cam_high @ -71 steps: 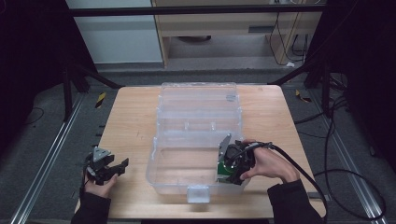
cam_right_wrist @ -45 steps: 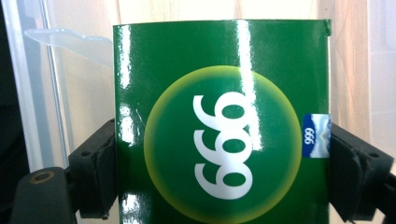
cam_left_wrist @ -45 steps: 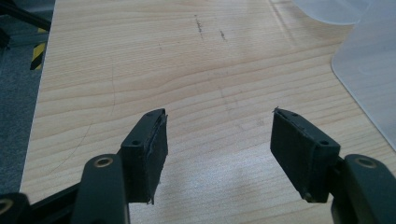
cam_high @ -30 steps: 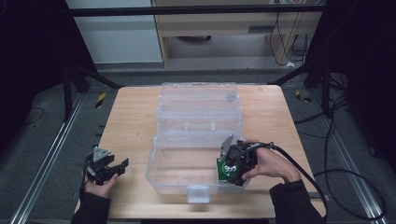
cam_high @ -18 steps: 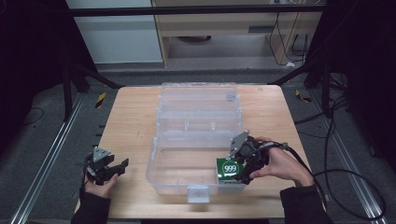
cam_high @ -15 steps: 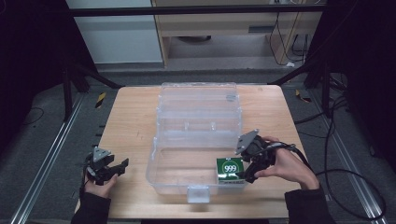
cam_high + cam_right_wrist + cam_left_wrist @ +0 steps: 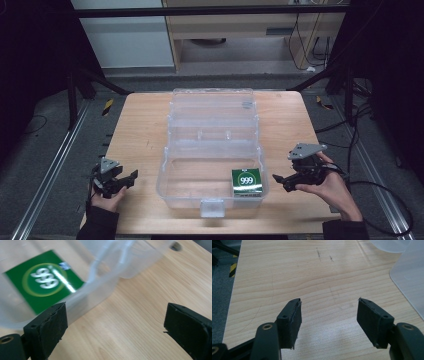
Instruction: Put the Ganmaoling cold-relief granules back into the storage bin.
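We are withdrawing the right tool (image 7: pixel 286 181) from the clear box (image 7: pixel 172 182); its jaws are now standing wide apart, holding nothing. The green pack (image 7: pixel 246 181), gripped a moment ago, is lying in the box's front right corner. Placement appears complete. The left tool (image 7: pixel 125 178) is resting open-jawed on the worktop (image 7: pixel 140 125).

A: Right tool (image 7: pixel 286 181) first: black frame, a grey three-cornered plate on top, and a black cable trailing off behind it.

B: Left tool (image 7: pixel 119 181) matches, black with the same grey plate. Dark sleeves on both forearms.

A: Close up, the left tool's jaws are black rectangular blocks with flat padded faces, small screw holes in their sides, brass-coloured rivets at the arm joints.
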Action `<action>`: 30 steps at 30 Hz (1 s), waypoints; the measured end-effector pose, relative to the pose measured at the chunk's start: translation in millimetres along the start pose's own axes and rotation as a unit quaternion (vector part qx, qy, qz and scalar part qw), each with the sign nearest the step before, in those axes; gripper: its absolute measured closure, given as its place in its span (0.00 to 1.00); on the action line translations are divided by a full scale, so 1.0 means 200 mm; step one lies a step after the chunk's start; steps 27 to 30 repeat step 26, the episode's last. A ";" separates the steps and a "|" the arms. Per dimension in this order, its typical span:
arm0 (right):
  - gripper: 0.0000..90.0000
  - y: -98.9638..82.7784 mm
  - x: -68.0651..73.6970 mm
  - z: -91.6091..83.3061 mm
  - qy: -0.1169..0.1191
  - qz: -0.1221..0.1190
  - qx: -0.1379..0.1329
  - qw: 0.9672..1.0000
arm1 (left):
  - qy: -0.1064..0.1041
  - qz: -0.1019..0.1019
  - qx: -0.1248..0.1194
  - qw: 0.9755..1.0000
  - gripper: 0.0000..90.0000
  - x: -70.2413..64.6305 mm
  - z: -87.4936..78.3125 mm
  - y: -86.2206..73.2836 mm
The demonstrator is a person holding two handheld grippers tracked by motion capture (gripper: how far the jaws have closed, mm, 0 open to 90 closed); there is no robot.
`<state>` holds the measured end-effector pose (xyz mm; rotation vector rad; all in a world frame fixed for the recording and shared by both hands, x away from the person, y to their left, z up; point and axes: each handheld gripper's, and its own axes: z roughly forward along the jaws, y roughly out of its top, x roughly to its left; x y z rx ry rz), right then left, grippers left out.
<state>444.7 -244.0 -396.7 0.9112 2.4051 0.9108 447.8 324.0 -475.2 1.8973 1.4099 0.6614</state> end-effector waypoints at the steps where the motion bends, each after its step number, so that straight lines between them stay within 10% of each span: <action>1: 0.05 -0.01 -0.01 0.01 -0.005 0.012 -0.001 1.000 | 0.000 0.000 0.000 1.000 0.40 0.00 0.00 0.00; 6: 0.04 -0.08 -0.09 0.04 -0.052 0.083 -0.015 0.995 | 0.001 0.001 -0.001 1.000 0.39 0.00 0.00 0.00; 16: 0.03 -0.27 -0.18 0.15 -0.141 0.185 -0.031 0.972 | 0.006 0.000 -0.004 1.000 0.36 0.00 0.02 0.00; 25: 0.01 -0.38 -0.22 0.21 -0.178 0.215 -0.023 0.960 | 0.012 -0.009 -0.009 1.000 0.34 0.01 0.04 0.01; 30: 0.01 -0.38 -0.22 0.21 -0.178 0.215 -0.023 0.960 | 0.012 -0.009 -0.009 1.000 0.34 0.01 0.04 0.01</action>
